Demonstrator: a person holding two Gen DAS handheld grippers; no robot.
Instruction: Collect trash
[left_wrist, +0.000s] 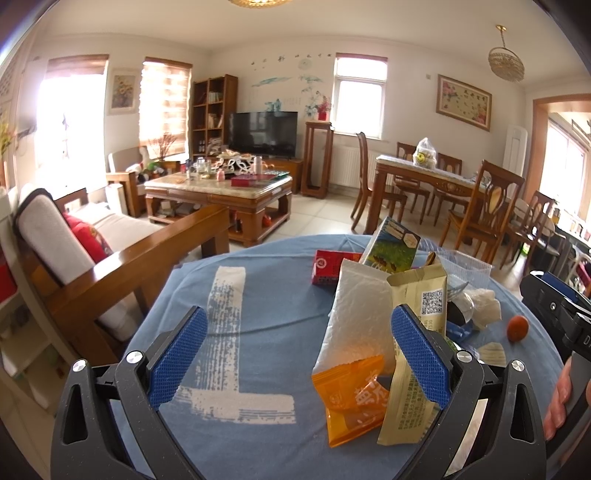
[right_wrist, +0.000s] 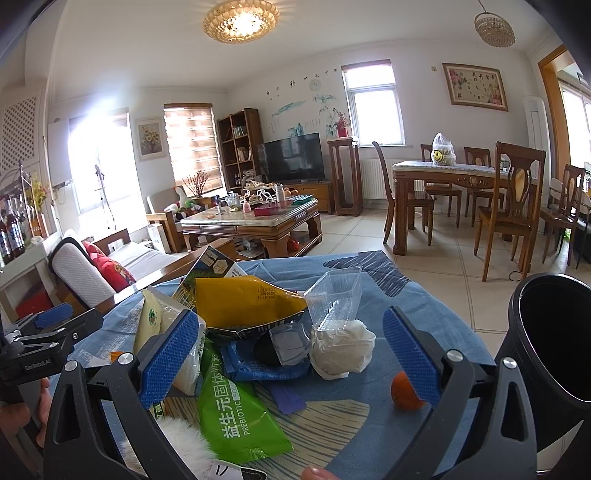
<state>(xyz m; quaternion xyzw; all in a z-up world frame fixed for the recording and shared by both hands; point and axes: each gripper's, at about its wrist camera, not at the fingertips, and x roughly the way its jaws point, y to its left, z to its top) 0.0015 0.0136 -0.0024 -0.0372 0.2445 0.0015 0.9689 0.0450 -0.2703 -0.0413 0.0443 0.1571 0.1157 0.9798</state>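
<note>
A pile of trash lies on a table with a blue cloth (left_wrist: 258, 317). In the left wrist view my left gripper (left_wrist: 299, 354) is open and empty, above the cloth, with an orange wrapper (left_wrist: 351, 398), a white pouch (left_wrist: 358, 314) and a beige packet (left_wrist: 421, 295) between and beside its right finger. In the right wrist view my right gripper (right_wrist: 291, 354) is open and empty above a green packet (right_wrist: 236, 410), a blue wrapper (right_wrist: 266, 365), a crumpled white tissue (right_wrist: 341, 349), a clear plastic tray (right_wrist: 334, 299) and a yellow bag (right_wrist: 243, 299). A black trash bin (right_wrist: 546, 350) stands at the right.
A small orange fruit (right_wrist: 404, 391) lies by my right gripper's right finger. A red box (left_wrist: 328, 267) and a printed carton (left_wrist: 391, 245) stand at the pile's far side. A wooden sofa (left_wrist: 110, 258) is left of the table; dining chairs (left_wrist: 491, 210) stand beyond.
</note>
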